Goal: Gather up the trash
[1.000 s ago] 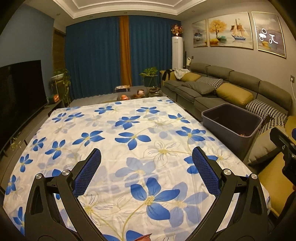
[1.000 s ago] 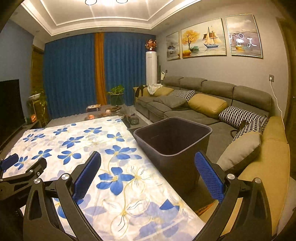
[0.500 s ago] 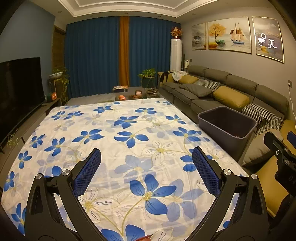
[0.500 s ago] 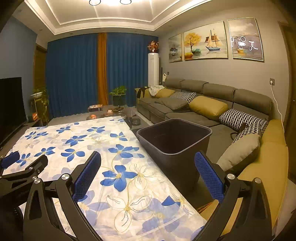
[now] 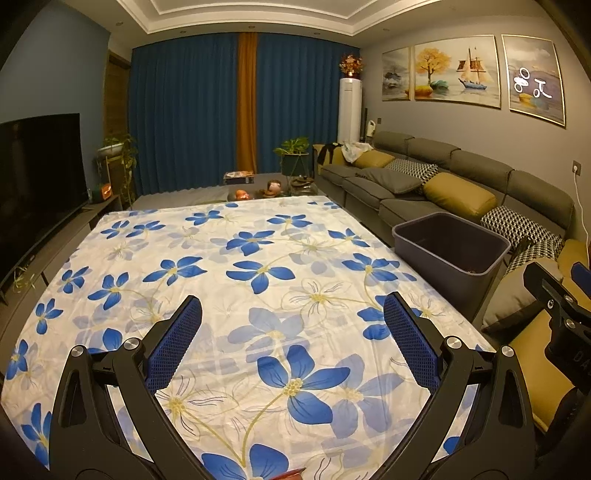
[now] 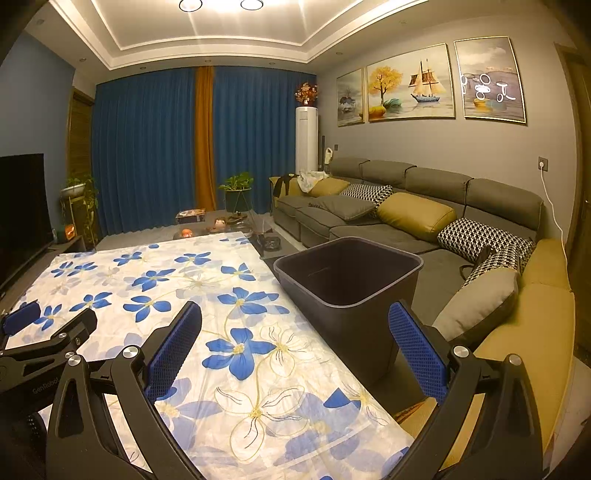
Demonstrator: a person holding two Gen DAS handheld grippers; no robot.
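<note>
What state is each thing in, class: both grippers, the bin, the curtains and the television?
Left gripper: jaws open, holding nothing.
Right gripper: jaws open, holding nothing.
Bin: upright, no lid, beside the table.
Curtains: drawn shut.
Television: screen dark.

Warm, dim indoor light comes from two recessed ceiling lamps [image 6: 221, 4], which flare white at the top of the right wrist view. Glare whitens the rightmost wall painting [image 6: 489, 79]. Fisheye distortion bends straight lines near the edges, and the corners vignette to black.
</note>
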